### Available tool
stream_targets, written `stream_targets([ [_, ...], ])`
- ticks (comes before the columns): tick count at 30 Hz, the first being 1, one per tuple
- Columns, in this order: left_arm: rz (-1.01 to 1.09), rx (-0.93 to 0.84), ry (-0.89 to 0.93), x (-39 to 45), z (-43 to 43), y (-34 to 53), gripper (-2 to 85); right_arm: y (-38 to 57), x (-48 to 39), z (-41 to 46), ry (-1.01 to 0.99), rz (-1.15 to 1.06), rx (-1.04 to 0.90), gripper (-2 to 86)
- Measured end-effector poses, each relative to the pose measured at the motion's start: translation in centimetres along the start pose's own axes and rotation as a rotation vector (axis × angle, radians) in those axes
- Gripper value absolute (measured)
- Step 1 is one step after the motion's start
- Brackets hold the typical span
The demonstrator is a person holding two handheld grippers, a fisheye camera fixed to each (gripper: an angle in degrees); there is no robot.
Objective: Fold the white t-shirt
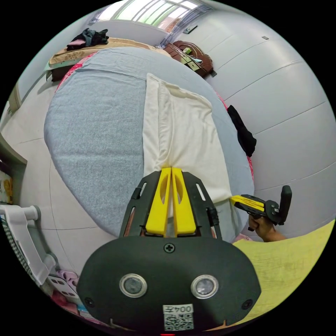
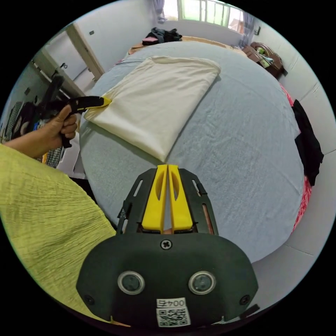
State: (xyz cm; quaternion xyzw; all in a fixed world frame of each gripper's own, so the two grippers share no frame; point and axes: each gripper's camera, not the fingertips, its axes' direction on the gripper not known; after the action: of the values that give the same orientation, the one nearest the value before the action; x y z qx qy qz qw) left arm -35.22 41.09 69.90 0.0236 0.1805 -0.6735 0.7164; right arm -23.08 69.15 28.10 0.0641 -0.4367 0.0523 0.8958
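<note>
The white t-shirt (image 1: 182,133) lies folded into a long rectangle on the grey-blue bed (image 1: 94,140). My left gripper (image 1: 171,168) is shut, its yellow jaws pinching the shirt's near edge at one corner. In the left gripper view my right gripper (image 1: 233,199) grips the other near corner, held by a hand. In the right gripper view the t-shirt (image 2: 154,94) stretches away over the bed (image 2: 238,147). There my right gripper (image 2: 167,165) is shut on its closest corner, and my left gripper (image 2: 107,100) pinches the corner at the left.
A black garment (image 2: 308,147) hangs over the bed's side by the wall. Dark clothes (image 1: 89,36) are piled beyond the bed's far end, near wooden furniture (image 1: 192,56). A white rack (image 1: 24,231) stands on the floor. The person's yellow-green top (image 2: 45,210) is close by.
</note>
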Motion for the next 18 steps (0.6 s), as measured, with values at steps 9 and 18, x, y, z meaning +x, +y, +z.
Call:
stream_targets([
  [9, 0.028, -0.012, 0.013, 2.5, 0.8, -2.0, 0.9, -3.7, -0.4, -2.0, -0.074, -0.044, 0.084, 6.3],
  [18, 0.017, -0.021, 0.052, 4.7, 1.5, -4.0, 0.8, -6.2, 1.0, 0.0, -0.070, -0.053, -0.017, 9.2],
])
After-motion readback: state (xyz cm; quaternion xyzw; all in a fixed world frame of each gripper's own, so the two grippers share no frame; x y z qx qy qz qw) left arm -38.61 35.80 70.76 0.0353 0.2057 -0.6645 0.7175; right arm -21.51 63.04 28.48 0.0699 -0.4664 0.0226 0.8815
